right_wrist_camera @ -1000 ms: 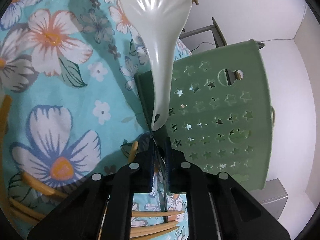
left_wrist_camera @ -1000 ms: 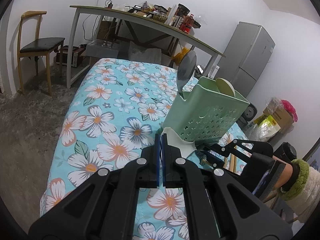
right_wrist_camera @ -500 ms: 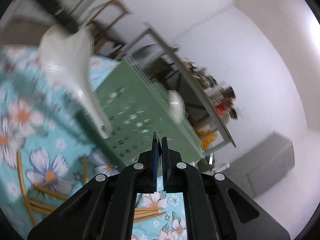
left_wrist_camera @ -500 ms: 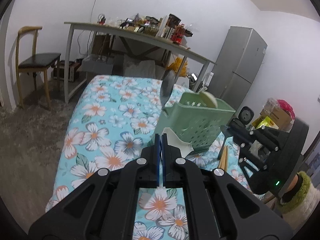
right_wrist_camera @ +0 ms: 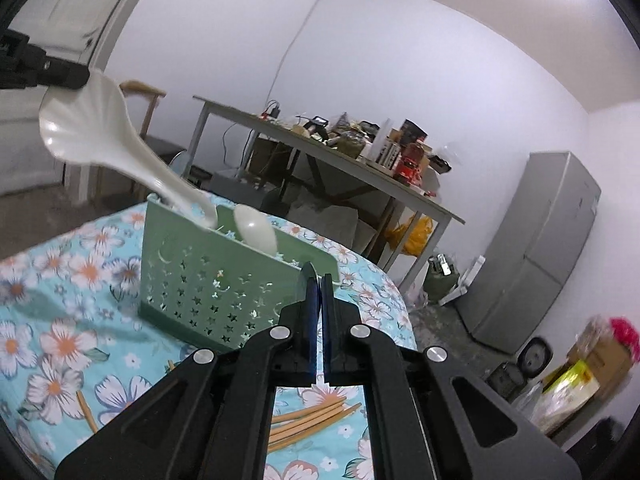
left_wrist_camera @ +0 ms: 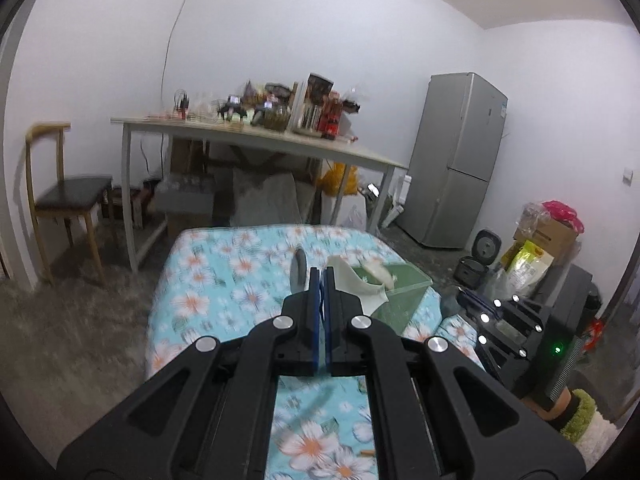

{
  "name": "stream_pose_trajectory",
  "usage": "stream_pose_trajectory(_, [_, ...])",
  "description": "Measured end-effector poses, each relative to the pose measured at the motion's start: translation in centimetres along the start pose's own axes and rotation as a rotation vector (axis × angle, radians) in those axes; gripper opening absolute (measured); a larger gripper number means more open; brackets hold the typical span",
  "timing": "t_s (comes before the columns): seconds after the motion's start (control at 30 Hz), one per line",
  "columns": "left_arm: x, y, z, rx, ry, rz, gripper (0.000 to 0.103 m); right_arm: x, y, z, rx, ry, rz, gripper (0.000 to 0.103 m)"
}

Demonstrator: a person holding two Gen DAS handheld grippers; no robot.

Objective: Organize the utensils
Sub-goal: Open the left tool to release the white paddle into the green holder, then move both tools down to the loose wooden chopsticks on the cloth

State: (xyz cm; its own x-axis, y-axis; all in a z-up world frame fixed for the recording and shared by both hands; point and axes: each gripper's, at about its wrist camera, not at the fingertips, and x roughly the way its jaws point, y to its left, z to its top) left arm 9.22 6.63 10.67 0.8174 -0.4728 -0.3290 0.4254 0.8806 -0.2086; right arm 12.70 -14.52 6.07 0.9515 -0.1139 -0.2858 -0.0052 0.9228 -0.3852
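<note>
We see green caddy [right_wrist_camera: 224, 280] upright on floral cloth [right_wrist_camera: 60, 344], its far rim clear of cloth edge; open cloth left of it. Left gripper [right_wrist_camera: 86, 76] pinches white ladle [right_wrist_camera: 108, 148], handle tip dipping into caddy beside white spoon [right_wrist_camera: 256, 230]. Right gripper [right_wrist_camera: 317, 280] clamps thin dark utensil. Chopsticks [right_wrist_camera: 308, 420] lie near. Versus a second back, ladle sits higher, both grippers raised.

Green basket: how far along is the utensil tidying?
Done: one white spoon stands in the green basket. In hand: the left gripper pinches the white ladle, handle end at the basket's rim. Left: wooden chopsticks lie loose on the floral cloth.
</note>
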Motion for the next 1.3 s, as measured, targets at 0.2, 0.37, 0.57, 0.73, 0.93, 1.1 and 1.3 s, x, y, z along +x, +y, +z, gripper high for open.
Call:
stream_pose_trajectory(0.2, [0.1, -1.9, 3.4, 0.175, -0.003, 0.089, 0.001, -1.3, -1.0, -0.7, 0.086, -0.019, 0.02, 0.002])
stream_pose_trajectory(0.37, [3.1, -3.6, 5.2, 0.36, 0.117, 0.167, 0.001, -1.4, -1.8, -0.9, 0.117, -0.036, 0.039, 0.002])
stream_pose_trajectory(0.57, [7.3, -6.7, 5.2, 0.577, 0.259, 0.206, 0.001, -1.2, -2.3, -1.7, 0.154, -0.037, 0.056, 0.002])
stream_pose_trajectory(0.73, [10.0, -7.5, 4.5, 0.653, 0.355, 0.211, 0.001, -1.4, -3.1, -2.4, 0.201, -0.037, 0.069, 0.002])
stream_pose_trajectory(0.93, [10.9, -6.2, 5.9, 0.482, 0.362, 0.119, 0.028, -1.5, -3.8, -2.4, 0.228, -0.045, 0.073, 0.002])
stream_pose_trajectory(1.1, [9.8, -4.9, 6.1, 0.351, 0.295, 0.079, 0.036, -1.9, -4.5, -1.6, 0.231, -0.065, 0.067, 0.002])
stream_pose_trajectory(1.3, [6.9, -3.6, 5.0, 0.212, 0.192, 0.032, 0.047, -3.0, -6.7, 1.1, 0.261, -0.139, 0.08, 0.002])
